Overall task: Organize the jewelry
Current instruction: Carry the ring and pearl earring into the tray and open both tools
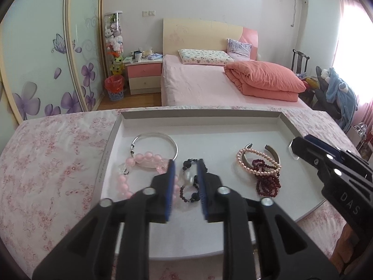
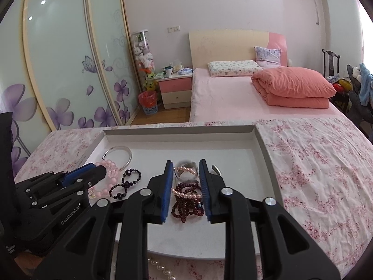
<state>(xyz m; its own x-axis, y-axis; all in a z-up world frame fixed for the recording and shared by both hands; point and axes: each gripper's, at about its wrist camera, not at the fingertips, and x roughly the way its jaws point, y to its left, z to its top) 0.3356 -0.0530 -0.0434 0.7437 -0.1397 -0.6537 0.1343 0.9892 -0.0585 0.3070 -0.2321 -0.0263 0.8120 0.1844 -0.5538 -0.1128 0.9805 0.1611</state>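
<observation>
- A flat white tray (image 1: 112,140) sits on a desk with a pink flowered cloth (image 1: 51,158). All the jewelry lies in the tray.
- On the left are a silver ring bangle (image 1: 173,144) and a pink bead bracelet (image 1: 144,158). A black bead bracelet (image 2: 127,182) lies in the middle.
- On the right, a pearl bracelet (image 1: 256,161), a dark red bead string (image 1: 268,182) and a metal cuff (image 1: 272,150) lie in a heap, touching each other.
- I think the bead strings are light and floppy. They will droop and may pull their neighbours along. Pinching across a few beads should work best.
- The bangle and cuff look stiff and smooth, so they may slip. Grabbing the thin rim seems best.
- The left tongs (image 1: 185,186) point down at the black beads. They are a little apart and hold nothing.
- The right tongs (image 2: 186,186) point down over the red and pearl heap. They are a little apart too, and clamp nothing.
- Loose pearls (image 2: 163,268) lie on the cloth at the near edge.
</observation>
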